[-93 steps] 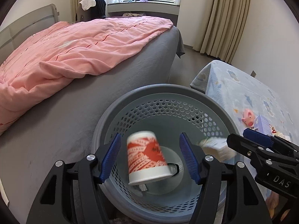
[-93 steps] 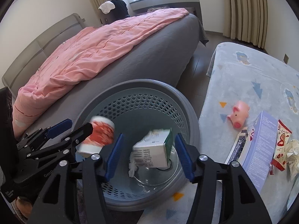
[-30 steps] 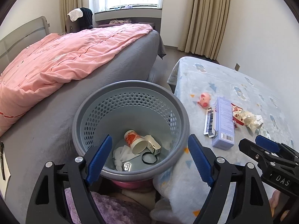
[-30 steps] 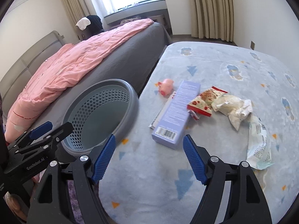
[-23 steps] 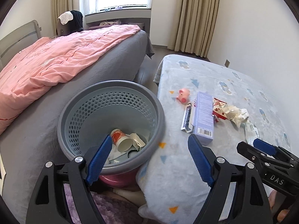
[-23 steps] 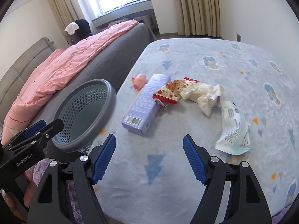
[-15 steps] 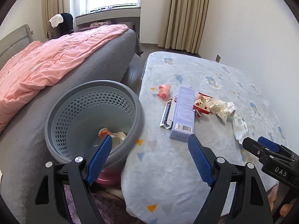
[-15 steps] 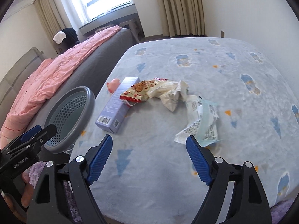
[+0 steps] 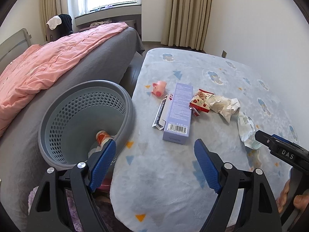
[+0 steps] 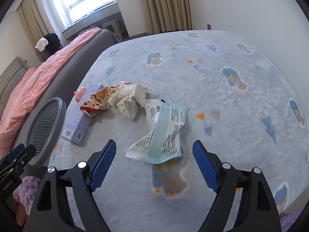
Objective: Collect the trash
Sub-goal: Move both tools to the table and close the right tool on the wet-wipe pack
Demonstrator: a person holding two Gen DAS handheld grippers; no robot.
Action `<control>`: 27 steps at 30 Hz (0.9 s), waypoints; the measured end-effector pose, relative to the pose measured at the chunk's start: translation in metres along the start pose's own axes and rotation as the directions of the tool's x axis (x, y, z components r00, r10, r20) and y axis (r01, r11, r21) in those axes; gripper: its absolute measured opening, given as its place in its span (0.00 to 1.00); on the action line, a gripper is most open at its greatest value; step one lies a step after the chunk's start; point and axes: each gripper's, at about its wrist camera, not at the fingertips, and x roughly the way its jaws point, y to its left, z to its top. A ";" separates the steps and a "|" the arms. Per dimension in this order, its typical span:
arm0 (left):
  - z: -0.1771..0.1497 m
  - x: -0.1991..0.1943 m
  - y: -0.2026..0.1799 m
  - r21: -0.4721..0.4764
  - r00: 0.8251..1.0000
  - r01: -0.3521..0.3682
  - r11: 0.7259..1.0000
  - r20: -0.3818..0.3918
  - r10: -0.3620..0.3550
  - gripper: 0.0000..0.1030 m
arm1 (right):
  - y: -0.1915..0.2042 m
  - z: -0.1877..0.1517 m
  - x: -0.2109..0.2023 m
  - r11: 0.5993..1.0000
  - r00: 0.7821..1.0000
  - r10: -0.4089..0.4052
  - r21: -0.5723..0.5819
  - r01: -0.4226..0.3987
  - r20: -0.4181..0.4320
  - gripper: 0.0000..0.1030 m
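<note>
A grey perforated trash basket stands beside the low table; a red-and-white cup lies inside it. On the blue blanket-covered table lie a white-and-teal wrapper, crumpled white paper, a red snack packet and a purple box. My left gripper is open and empty over the table's near edge, in front of the purple box. My right gripper is open and empty, just in front of the white-and-teal wrapper.
A pink pig toy and a dark slim packet lie by the purple box. A bed with a grey cover and pink quilt runs along the left. Curtains and a wall lie beyond the table.
The cup and a small carton dropped from my grippers into the basket. Both grippers then swung right, away from the basket, over the table; the right one came close to the white-and-teal wrapper.
</note>
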 end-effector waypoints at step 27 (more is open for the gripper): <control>0.002 0.028 -0.007 0.008 0.998 -0.017 1.000 -0.056 0.018 0.77 | -0.015 0.004 0.046 0.996 0.995 -0.078 0.031 0.080 -0.060 0.48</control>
